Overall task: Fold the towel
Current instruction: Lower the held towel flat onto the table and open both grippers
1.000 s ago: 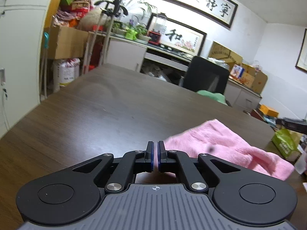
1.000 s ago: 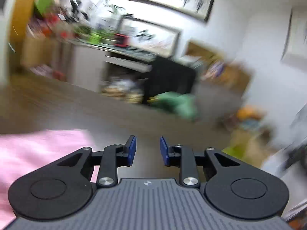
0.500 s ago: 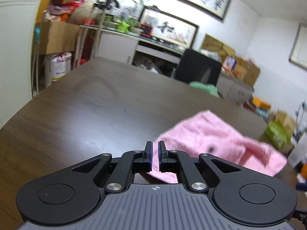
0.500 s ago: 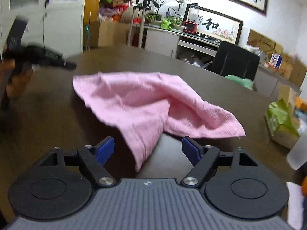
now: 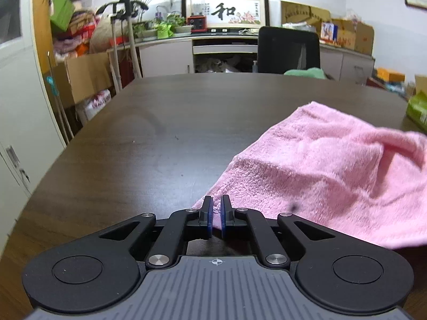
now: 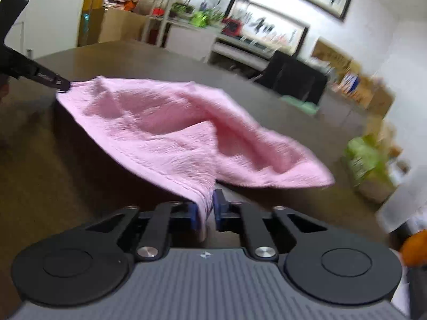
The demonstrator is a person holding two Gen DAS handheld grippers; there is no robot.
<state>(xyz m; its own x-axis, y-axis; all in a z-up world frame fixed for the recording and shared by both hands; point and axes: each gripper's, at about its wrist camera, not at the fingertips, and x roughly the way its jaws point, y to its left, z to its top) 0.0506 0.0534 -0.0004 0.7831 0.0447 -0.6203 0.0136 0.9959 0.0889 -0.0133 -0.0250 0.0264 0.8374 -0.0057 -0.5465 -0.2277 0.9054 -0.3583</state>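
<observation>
Left wrist view: set low behind the left gripper (image 5: 216, 210), close above the table's (image 5: 160, 138) near edge, facing along its length toward the far edge and wall cabinets. Right wrist view: low behind the right gripper (image 6: 205, 210), tilted, facing the table's far left corner. Shared: the pink towel (image 5: 320, 165) (image 6: 165, 128), the black chair (image 5: 288, 50) (image 6: 293, 80).

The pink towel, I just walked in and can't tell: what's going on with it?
A person is folding a pink towel on a dark wooden table with two handheld grippers. The left gripper is shut on one corner and the right gripper on another, so the towel hangs rumpled between them, not yet folded.
</observation>
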